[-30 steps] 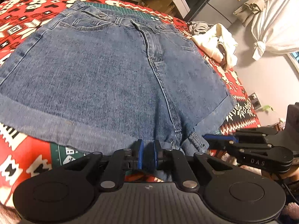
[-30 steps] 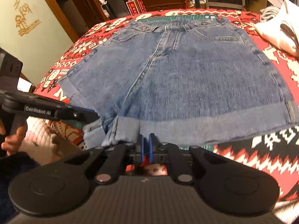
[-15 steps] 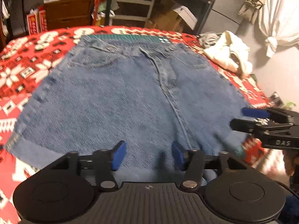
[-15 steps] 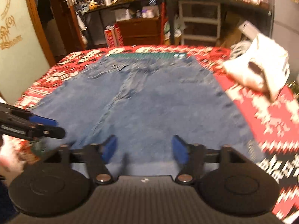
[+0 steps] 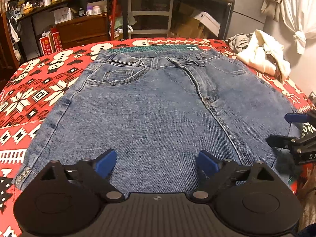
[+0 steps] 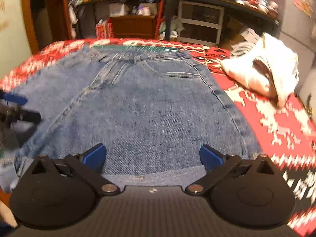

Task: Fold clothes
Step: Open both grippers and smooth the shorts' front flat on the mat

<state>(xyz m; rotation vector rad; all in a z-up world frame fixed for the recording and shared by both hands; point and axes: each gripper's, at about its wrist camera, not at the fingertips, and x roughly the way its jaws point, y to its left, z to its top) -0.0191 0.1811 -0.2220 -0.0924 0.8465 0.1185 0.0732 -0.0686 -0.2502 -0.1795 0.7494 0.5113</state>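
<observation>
- One pair of denim shorts (image 5: 158,106) is shown spread flat, front side up, on a surface covered by a red patterned blanket (image 5: 39,90); the waistband lies at the far edge, over a green cutting mat (image 5: 154,48), and the cuffed leg hems lie nearest the cameras.
- The left claw (image 5: 156,164) is seen with its jaws spread wide and nothing between them; it is held over the near hem of one leg, just left of the centre seam.
- The right claw (image 6: 153,156) is likewise wide apart and empty, held over the cuff of the other leg. This view is motion-blurred.
- Whether either claw touches the cloth cannot be told.
- The denim is judged thick, fairly heavy and limp, with rough grip; a fold is expected to hold its own crease.
- Hold is best taken at the doubled cuffs or the outer side seams, where layers are stitched and unlikely to separate.
- A cream garment (image 5: 262,55) lies well apart, at the far right.
</observation>
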